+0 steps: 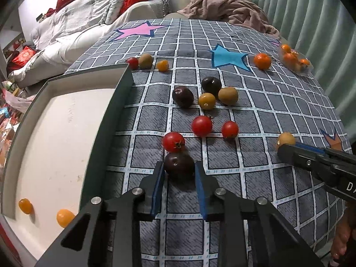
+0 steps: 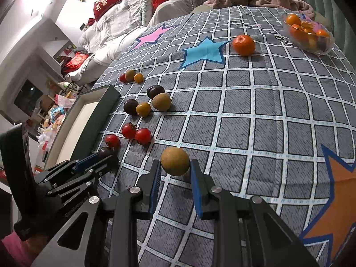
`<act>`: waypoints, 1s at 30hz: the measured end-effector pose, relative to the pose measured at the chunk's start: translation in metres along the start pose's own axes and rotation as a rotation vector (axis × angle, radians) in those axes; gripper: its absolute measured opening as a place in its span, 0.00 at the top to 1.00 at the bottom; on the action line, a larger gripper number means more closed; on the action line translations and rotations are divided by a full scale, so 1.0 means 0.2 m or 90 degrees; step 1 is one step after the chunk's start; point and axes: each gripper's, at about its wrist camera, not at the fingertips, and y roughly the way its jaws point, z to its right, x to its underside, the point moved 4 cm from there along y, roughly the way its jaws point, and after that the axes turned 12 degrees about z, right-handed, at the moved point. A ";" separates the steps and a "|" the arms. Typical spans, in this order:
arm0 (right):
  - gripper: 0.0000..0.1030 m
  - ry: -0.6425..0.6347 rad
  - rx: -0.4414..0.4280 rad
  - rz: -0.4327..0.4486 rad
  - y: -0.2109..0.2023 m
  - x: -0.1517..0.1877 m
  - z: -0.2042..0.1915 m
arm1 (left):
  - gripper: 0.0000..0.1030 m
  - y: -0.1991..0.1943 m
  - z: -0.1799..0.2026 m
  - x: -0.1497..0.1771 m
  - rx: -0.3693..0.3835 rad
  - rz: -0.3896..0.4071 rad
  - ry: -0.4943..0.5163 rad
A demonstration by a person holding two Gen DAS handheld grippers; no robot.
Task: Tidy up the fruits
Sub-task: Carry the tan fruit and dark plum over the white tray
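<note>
Fruit count on the checkered desk cloth (image 1: 278, 102) beside the tray (image 1: 124, 93): three dark plums, four red tomatoes, two orange ones already in the tray. Left claw (image 1: 179, 166) is pinched on a plum (image 1: 179, 165) right by the tray; right claw (image 2: 174, 165) grips a tan fruit (image 2: 175, 160) further out.

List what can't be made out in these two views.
- Bowl contents: small and piled up in the right wrist view; the left wrist view shows less.
- Tray near corner: hidden by the left gripper body, left wrist view.
- Plum: mostly hidden behind a finger, right wrist view.
</note>
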 end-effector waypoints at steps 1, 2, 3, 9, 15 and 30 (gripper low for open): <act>0.72 -0.002 0.001 0.000 -0.01 0.00 0.00 | 0.72 0.00 0.00 0.00 0.002 0.000 -0.003; 0.72 -0.003 0.002 0.001 -0.01 0.01 -0.01 | 0.72 -0.01 -0.01 0.00 0.002 0.001 -0.006; 0.72 -0.004 0.003 0.001 -0.02 0.01 -0.01 | 0.72 -0.02 -0.01 0.00 0.003 0.003 -0.010; 0.72 -0.010 0.004 0.001 -0.04 0.01 -0.05 | 0.72 -0.09 -0.03 -0.02 0.012 0.016 -0.020; 0.72 -0.028 0.004 0.004 -0.06 0.00 -0.12 | 0.72 -0.16 -0.08 -0.04 0.019 0.031 -0.033; 0.72 -0.116 -0.042 -0.014 0.05 -0.04 -0.57 | 0.72 -0.30 -0.47 -0.04 -0.041 0.067 -0.080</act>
